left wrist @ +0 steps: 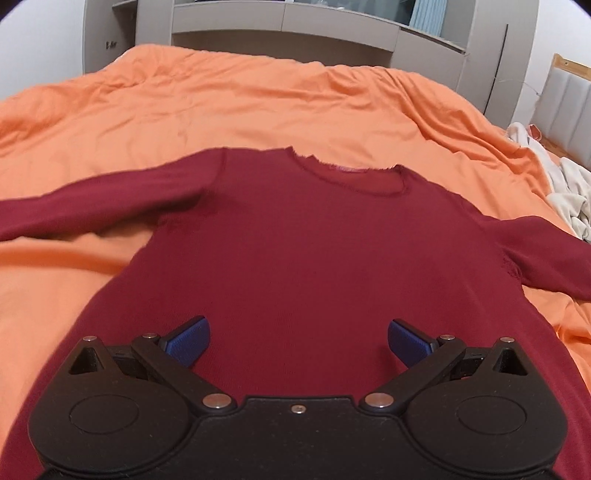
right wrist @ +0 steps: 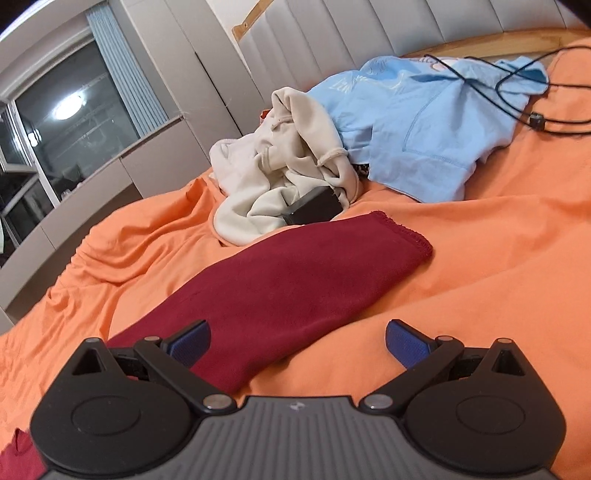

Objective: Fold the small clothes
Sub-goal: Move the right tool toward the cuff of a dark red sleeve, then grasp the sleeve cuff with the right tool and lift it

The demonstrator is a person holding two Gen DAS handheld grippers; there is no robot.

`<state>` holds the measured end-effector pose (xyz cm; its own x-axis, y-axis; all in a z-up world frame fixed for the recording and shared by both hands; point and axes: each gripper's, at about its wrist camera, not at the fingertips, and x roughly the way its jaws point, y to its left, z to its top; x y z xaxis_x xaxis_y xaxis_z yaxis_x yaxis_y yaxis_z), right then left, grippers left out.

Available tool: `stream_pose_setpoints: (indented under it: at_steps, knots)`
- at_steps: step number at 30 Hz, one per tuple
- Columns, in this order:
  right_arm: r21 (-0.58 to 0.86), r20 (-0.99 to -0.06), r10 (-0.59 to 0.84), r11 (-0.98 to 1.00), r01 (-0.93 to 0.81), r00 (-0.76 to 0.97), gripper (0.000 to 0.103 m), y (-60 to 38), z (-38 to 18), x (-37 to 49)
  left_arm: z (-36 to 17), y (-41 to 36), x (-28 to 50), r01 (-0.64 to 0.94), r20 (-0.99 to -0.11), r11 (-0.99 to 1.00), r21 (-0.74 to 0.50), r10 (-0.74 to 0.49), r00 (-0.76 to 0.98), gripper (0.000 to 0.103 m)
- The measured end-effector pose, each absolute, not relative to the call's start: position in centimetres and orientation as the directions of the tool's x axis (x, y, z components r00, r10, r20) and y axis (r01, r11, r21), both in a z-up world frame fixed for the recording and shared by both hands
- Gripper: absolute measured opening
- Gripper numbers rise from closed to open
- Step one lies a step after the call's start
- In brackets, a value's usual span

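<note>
My left gripper (left wrist: 298,341) and right gripper (right wrist: 297,343): black linkage arms, silver pivot screws, blue ribbed pads (left wrist: 188,341), round black housings.

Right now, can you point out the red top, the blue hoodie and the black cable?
red top (left wrist: 306,243): left wrist view, middle of its chest.
blue hoodie (right wrist: 424,125): right wrist view, on its front pocket.
black cable (right wrist: 517,75): right wrist view, loop lying on the hoodie.

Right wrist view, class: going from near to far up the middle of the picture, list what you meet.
Right gripper → red sleeve → black box → cream garment → blue hoodie → padded headboard.
</note>
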<state>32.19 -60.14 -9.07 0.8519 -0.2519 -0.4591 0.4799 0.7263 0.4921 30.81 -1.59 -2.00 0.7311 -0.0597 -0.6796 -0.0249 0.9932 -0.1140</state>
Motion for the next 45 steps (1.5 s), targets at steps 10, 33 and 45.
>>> stream_pose_setpoints:
  at_steps: [10,33,45]
  knots:
    - [0.574,-0.442,-0.259,0.653,0.493,0.859,0.100,-62.4,-10.4,33.3,-2.9,-3.4,30.7,0.025,-0.687,1.000,-0.009,-0.024,0.726,0.103]
    - [0.592,-0.441,-0.374,0.562,0.578,0.816,0.010,-63.9,-10.2,33.4,-3.3,-3.8,30.6,0.028,-0.689,1.000,0.013,-0.012,0.724,0.103]
    - [0.488,-0.251,-0.362,0.754,0.441,0.898,0.008,-58.5,-2.7,33.8,-1.9,-2.0,30.8,-0.001,-0.688,0.995,-0.101,-0.069,0.723,0.102]
